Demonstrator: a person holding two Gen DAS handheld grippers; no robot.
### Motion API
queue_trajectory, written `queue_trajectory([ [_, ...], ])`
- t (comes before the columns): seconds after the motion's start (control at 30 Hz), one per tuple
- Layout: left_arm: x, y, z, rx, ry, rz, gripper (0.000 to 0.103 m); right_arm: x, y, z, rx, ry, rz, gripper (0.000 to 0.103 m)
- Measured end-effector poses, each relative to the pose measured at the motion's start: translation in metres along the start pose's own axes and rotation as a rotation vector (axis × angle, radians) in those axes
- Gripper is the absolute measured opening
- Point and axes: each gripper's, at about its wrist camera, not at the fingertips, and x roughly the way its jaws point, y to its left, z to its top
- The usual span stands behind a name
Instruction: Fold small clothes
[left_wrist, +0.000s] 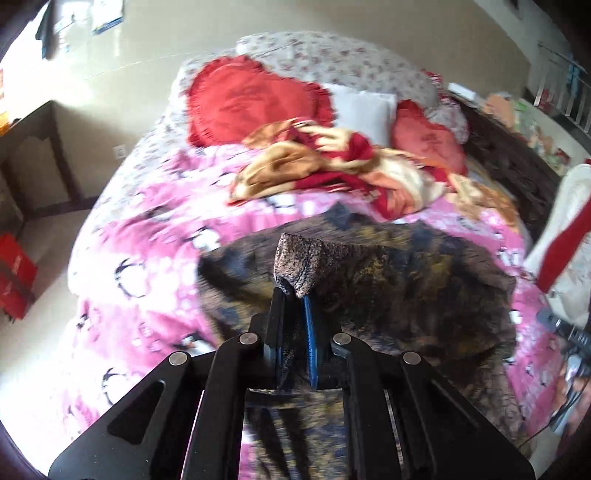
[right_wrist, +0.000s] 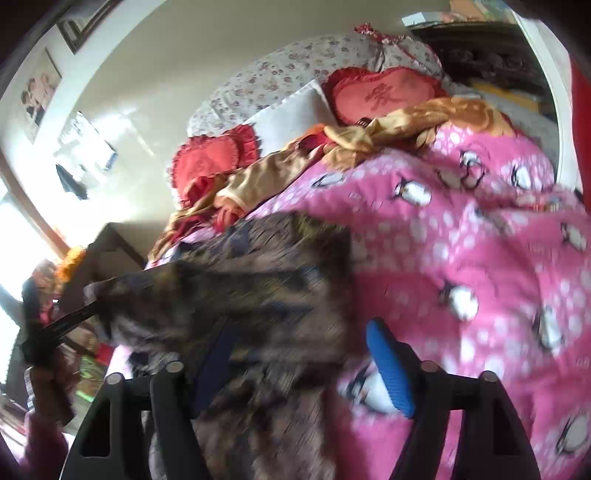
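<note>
Your left tongs are pinched tight on a corner of the dark mottled garment, which pokes up past the tips in a small peak. The rest of it lies spread on the pink quilt of the bed. Your right tongs stand wide, with cloth lying over the left finger but nothing pressed between the pads.

The main risk is that you are holding only one corner. If you carry it across now, the loose side will likely drag and bunch, giving a crooked fold. The grip takes little cloth, so a quick pull could slip it free.

The right tongs may close on a doubled layer or catch the quilt underneath. The blur makes the edge hard to place.
</note>
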Motion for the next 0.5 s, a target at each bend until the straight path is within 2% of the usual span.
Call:
queue_trajectory([
  [0.1, 0.012, 0.018, -0.01, -0.042, 0.052, 0.028, 0.008, 0.024, -0.001, 0.018, -0.021, 0.041, -0.013, 0.072],
  [0.2, 0.025, 0.027, -0.023, -0.072, 0.102, 0.023, 0.008, 0.043, 0.005, 0.029, -0.079, 0.057, -0.058, 0.072],
  [0.33, 0.027, 0.026, -0.027, -0.054, 0.113, 0.031, 0.008, 0.062, 0.017, 0.039, -0.223, 0.083, -0.148, 0.072],
  [0.47, 0.032, 0.024, -0.03, -0.047, 0.13, 0.035, 0.008, 0.082, 0.019, 0.043, -0.287, 0.127, -0.226, 0.071],
  [0.5, 0.035, 0.023, -0.03, -0.049, 0.134, 0.037, 0.008, 0.093, 0.02, 0.045, -0.315, 0.149, -0.268, 0.07],
])
